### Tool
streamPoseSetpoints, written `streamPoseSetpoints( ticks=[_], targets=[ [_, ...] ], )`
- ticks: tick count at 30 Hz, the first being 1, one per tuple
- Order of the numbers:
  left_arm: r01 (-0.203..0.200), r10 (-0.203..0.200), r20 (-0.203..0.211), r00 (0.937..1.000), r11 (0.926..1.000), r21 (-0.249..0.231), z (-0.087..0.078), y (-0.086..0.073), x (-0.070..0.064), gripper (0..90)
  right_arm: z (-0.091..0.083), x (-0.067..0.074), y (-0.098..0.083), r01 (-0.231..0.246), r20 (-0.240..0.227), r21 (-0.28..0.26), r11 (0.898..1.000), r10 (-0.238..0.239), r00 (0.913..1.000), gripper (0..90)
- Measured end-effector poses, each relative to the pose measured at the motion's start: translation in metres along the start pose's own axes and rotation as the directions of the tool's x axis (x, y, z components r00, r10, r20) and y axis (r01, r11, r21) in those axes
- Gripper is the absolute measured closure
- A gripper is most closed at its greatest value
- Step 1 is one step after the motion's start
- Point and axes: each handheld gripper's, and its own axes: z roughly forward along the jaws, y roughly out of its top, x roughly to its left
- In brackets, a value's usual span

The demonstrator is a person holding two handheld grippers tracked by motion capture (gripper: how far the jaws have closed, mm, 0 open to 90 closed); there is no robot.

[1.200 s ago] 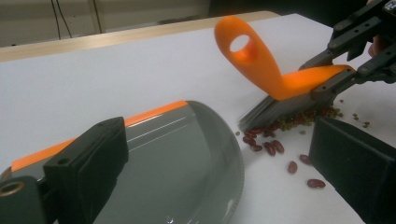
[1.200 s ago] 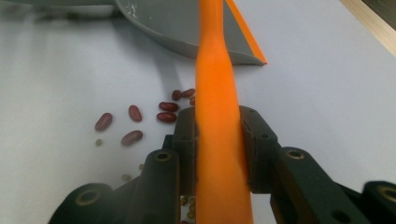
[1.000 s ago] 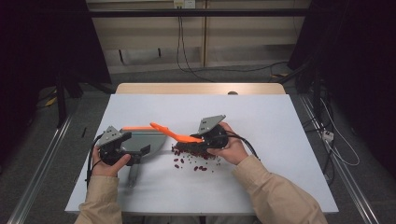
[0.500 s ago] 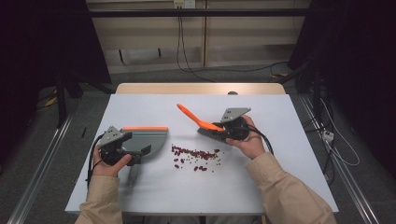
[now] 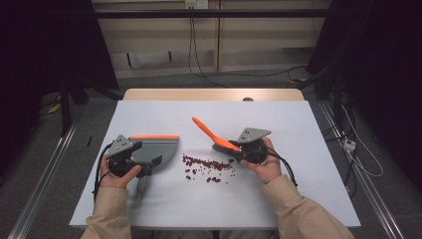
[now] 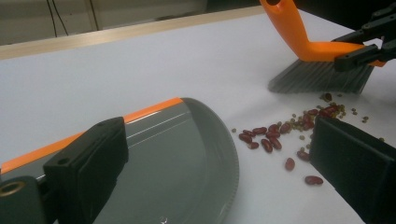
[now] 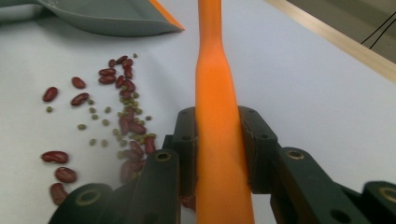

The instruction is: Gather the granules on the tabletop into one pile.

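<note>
The right gripper [image 5: 238, 148] is clamped hard on the orange plastic handle of a small hand brush [image 7: 215, 121], both black jaws pressed flat against its sides, handle sticking up and away toward the far side of the table. Its grey bristles [image 6: 319, 77] sit on the white tabletop [image 5: 278, 194] right at the right-hand edge of the spill. That spill is a scatter of dark red kidney beans [image 5: 205, 163] mixed with tiny green ones, lying between the two grippers, just left of the brush head.

The left gripper [image 5: 148, 167] holds the grey plastic dustpan with an orange strip along its far edge [image 5: 157, 147]. From the left gripper view one jaw lies over the pan and the other stands off beside the beans, so honestly can't tell how tight that grip is. The pan's curved lip [image 6: 231, 154] faces the beans, near them but not touching; the closest beans lie just off the lip.
</note>
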Motion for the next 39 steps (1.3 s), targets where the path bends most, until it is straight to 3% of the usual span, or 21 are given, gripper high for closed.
streamPoseSetpoints(
  ticks=[11, 15, 19, 21, 23, 26, 29, 35, 37, 39],
  targets=[
    [-0.002, 0.002, 0.001, 1.0, 1.0, 0.001, 0.0, 0.0, -0.002, 4.6, 0.001, 0.019, 0.002, -0.036, -0.022, -0.025, 0.999, 0.035, 0.9991, 71.2],
    [0.0, 0.0, 0.003, 1.0, 1.0, -0.001, 0.0, 0.0, -0.002, 4.6, 0.003, 0.024, 0.004, -0.023, -0.002, -0.029, 0.999, 0.023, 0.9997, 71.2],
    [0.001, -0.001, 0.004, 1.0, 1.0, -0.005, 0.0, 0.0, -0.002, 4.6, 0.002, 0.018, 0.003, -0.055, 0.029, -0.024, 0.998, 0.056, 0.998, 70.7],
    [0.001, -0.001, 0.003, 1.0, 1.0, -0.002, 0.0, 0.0, -0.002, 4.6, 0.002, 0.012, 0.005, -0.111, 0.009, 0.001, 0.994, 0.111, 0.9938, 69.6],
    [0.002, -0.002, 0.004, 1.0, 1.0, -0.003, 0.001, 0.0, -0.002, 4.6, 0.004, 0.009, 0.01, -0.107, 0.025, 0.058, 0.993, 0.106, 0.9941, 61.9],
    [0.001, -0.001, 0.004, 1.0, 1.0, -0.005, 0.0, 0.0, -0.001, 4.6, 0.008, 0.005, 0.016, -0.118, 0.044, 0.111, 0.987, 0.114, 0.9925, 58.6],
    [0.006, -0.006, 0.006, 1.0, 1.0, -0.005, 0.0, 0.0, -0.002, 4.7, 0.01, 0.003, 0.02, -0.128, 0.056, 0.151, 0.98, 0.121, 0.9911, 69.1],
    [0.001, -0.001, 0.007, 1.0, 1.0, -0.005, 0.0, 0.0, -0.001, 4.6, 0.011, 0.001, 0.022, -0.213, 0.076, 0.163, 0.963, 0.203, 0.9763, 70.4],
    [0.003, -0.003, 0.007, 1.0, 1.0, -0.007, 0.0, 0.001, -0.002, 4.7, 0.009, 0.002, 0.023, -0.252, 0.09, 0.138, 0.958, 0.241, 0.9662, 70.7],
    [0.002, -0.002, 0.004, 1.0, 1.0, -0.007, -0.001, 0.001, -0.001, 4.6, 0.006, 0.004, 0.028, -0.264, 0.102, 0.087, 0.96, 0.255, 0.9614, 70.7]
  ],
)
